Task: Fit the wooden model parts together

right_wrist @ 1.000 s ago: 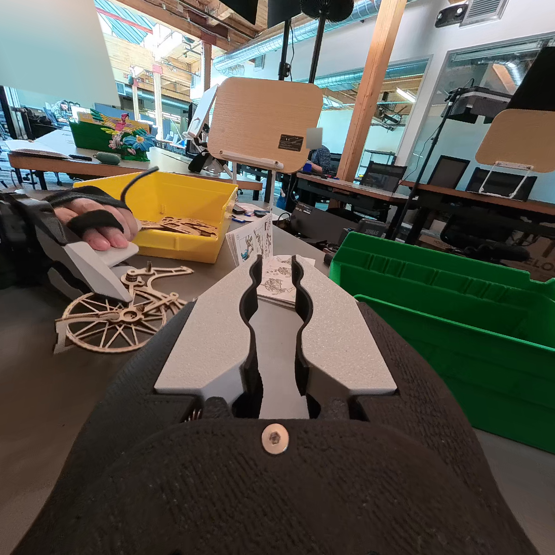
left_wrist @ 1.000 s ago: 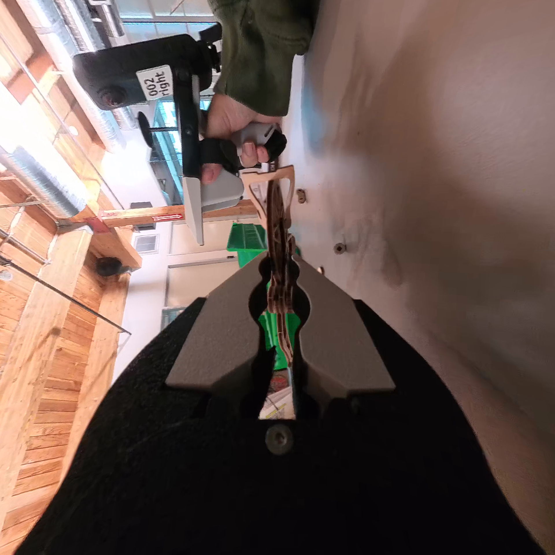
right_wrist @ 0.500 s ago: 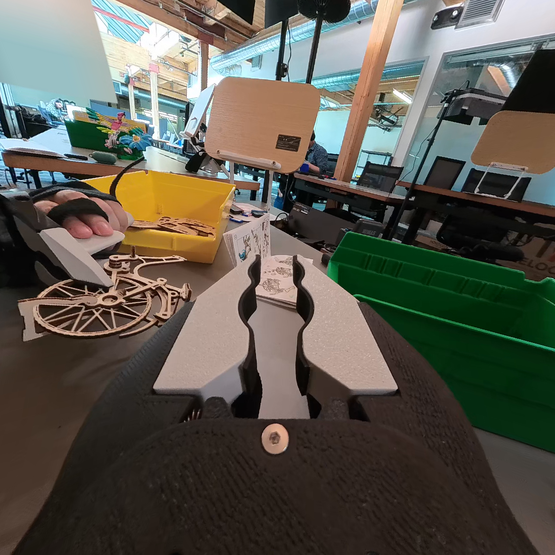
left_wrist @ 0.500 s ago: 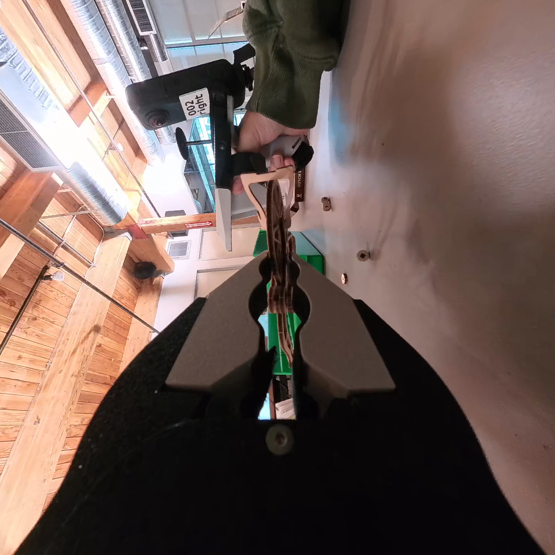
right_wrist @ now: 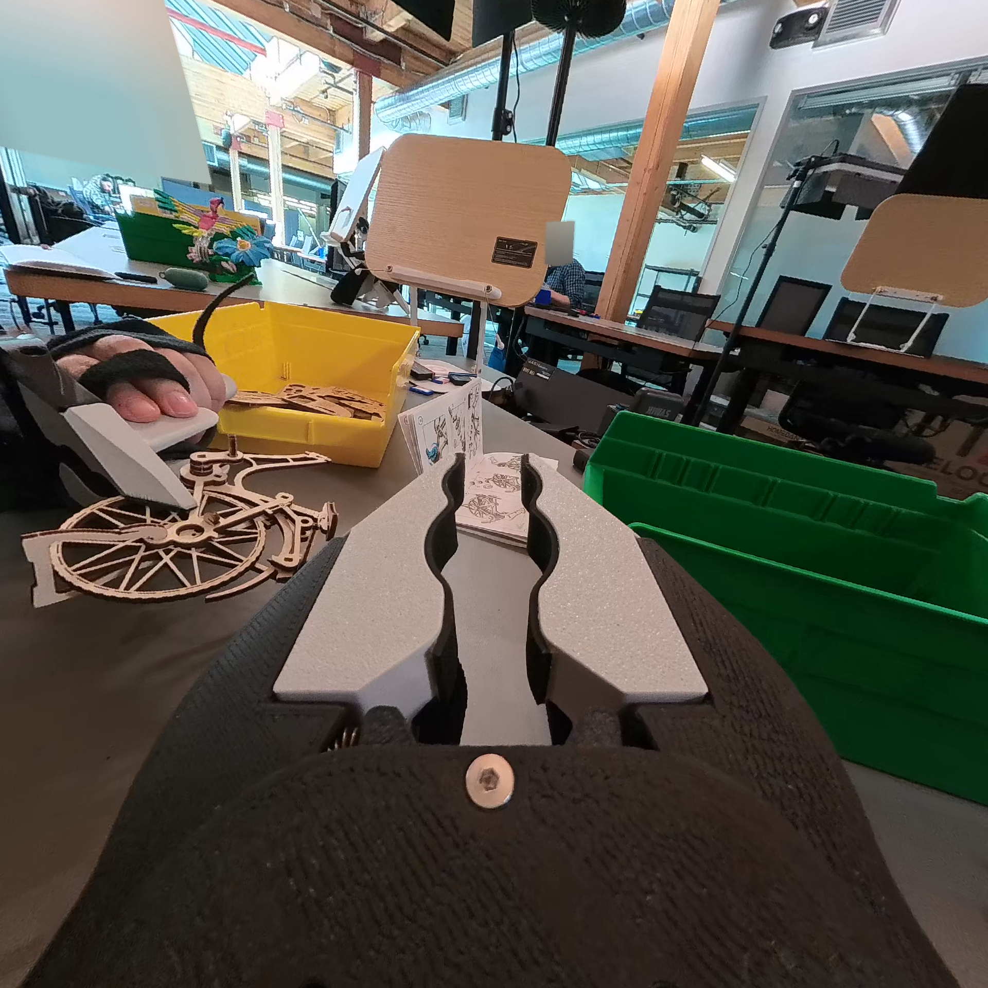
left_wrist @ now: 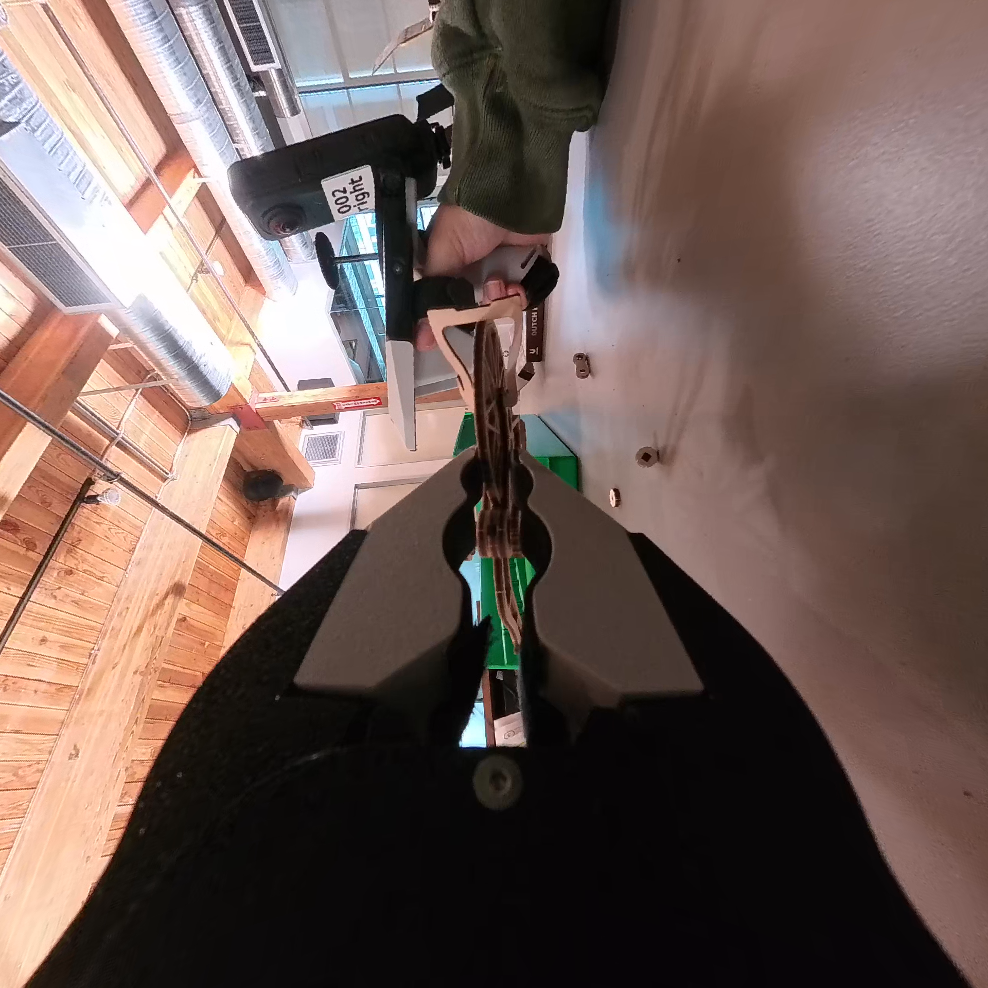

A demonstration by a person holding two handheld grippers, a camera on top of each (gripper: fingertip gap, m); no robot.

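Observation:
My left gripper (left_wrist: 496, 462) is shut on a wooden bicycle model (left_wrist: 489, 385), seen edge-on between its fingers. In the right wrist view the left gripper (right_wrist: 176, 497) holds this model (right_wrist: 160, 550) flat, just above the grey table (right_wrist: 107, 695), at the left. The model has a spoked wheel, a frame and a small peg on top. My right gripper (right_wrist: 491, 470) is open and empty, low over the table, to the right of the model and apart from it. One of its fingers (left_wrist: 401, 385) shows beyond the model in the left wrist view.
A yellow bin (right_wrist: 321, 438) with several loose wooden parts stands behind the model. A green bin (right_wrist: 802, 615) stands close on the right. An instruction booklet (right_wrist: 481, 492) lies ahead. Three small wooden pieces (left_wrist: 647, 456) lie on the table. A wooden stand (right_wrist: 465, 214) rises behind. My hands' fingertips stand some 15 cm from each other.
My left gripper has lifted the bicycle model a little off the table and carried it slightly left in the right wrist view. The right gripper's jaws have kept the same gap.

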